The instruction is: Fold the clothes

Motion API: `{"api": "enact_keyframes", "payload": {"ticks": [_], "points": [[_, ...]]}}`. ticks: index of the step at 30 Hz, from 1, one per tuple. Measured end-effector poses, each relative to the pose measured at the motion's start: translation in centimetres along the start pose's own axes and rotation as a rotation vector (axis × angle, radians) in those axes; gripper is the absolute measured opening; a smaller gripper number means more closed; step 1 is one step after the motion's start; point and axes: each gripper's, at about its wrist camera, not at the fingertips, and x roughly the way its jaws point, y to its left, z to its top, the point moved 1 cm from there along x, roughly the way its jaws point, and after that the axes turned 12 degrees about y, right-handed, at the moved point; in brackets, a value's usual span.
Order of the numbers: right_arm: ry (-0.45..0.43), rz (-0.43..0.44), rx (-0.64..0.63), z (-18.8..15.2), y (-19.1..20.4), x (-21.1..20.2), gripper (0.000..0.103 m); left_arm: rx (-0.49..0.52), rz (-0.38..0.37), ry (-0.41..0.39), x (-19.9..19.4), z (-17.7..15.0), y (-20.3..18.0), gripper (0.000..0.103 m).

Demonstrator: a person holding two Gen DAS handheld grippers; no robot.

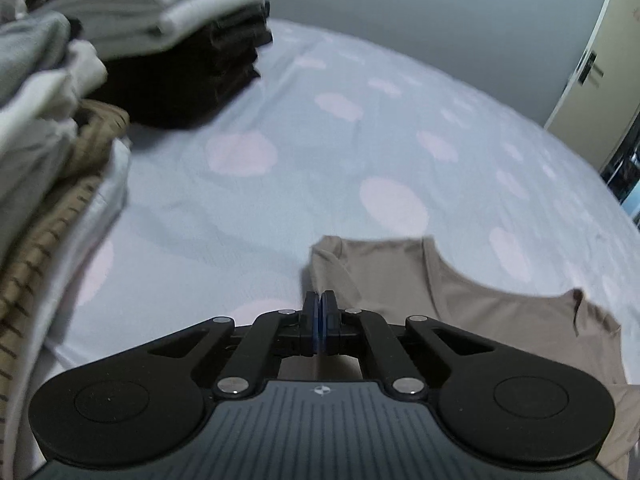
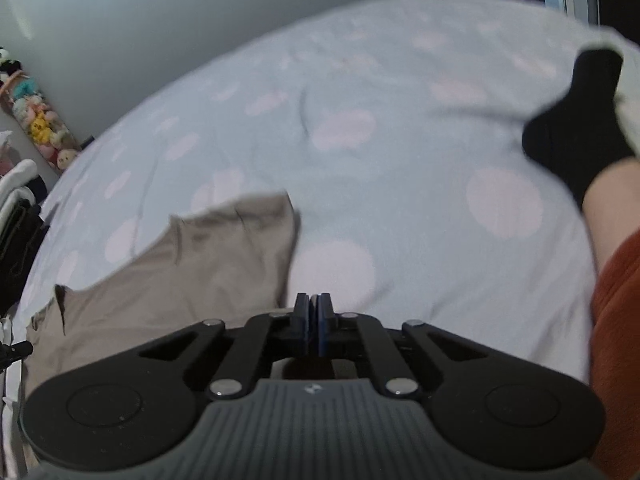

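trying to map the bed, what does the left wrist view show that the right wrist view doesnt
Only the left wrist view shows the stacks of folded clothes and the striped brown garment beside them.

Only the right wrist view shows a leg in a black sock, orange fabric at the right edge, and plush toys by the wall.

Both show the beige garment spread on the dotted bedsheet, and each view's own fingers pressed together.
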Motion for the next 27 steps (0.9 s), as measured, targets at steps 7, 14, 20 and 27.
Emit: {"api": "enact_keyframes", "payload": {"ticks": [7,14,20,27], "points": [[-0.109,0.005,-0.045,2.4,1.2,-1.0,0.005,0.036,0.044,-0.041,-0.5,0.2,-0.1,0.002],[-0.041,-0.042,0.02,3.1,0.2,2.6,0.008,0.037,0.112,-0.007,1.2,0.2,-0.6,0.009],[-0.015,-0.003,0.13,2.4,-1.5,1.9,0.032,0.04,0.096,-0.013,-1.7,-2.0,-0.1,0.026],[0.054,0.081,0.199,-0.4,-2.1,0.4,0.034,0.094,0.054,-0.021,-5.9,-7.1,-0.2,0.046]]}}
